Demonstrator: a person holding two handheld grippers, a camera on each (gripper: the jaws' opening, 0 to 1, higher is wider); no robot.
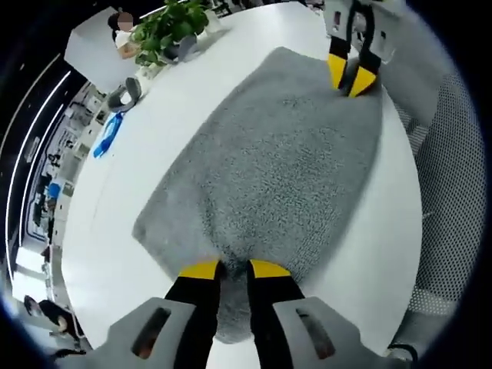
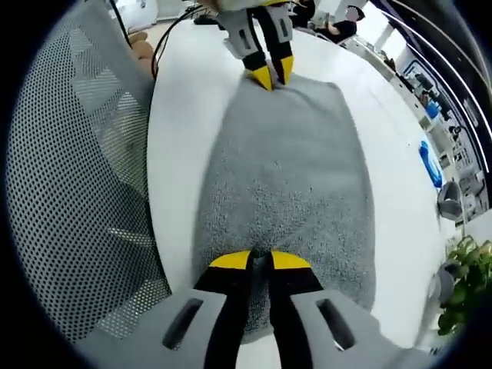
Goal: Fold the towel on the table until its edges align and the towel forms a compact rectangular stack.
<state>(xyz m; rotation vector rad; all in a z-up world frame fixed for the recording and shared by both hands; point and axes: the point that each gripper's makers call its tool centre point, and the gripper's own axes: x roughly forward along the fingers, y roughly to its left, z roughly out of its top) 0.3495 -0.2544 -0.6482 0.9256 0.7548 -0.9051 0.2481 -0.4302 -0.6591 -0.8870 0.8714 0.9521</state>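
A grey towel lies spread flat on the white table. In the left gripper view my left gripper is shut on the towel's near edge, its yellow-tipped jaws pinching the cloth. My right gripper shows across the towel, its yellow tips pressed on the far corner. In the right gripper view the same towel runs away from me; my right gripper is shut on its near edge, and the left gripper pinches the far edge.
A grey mesh chair back stands beside the table edge. A potted plant, a grey cup and a blue object sit at the table's far side. A person's hand shows near a cable.
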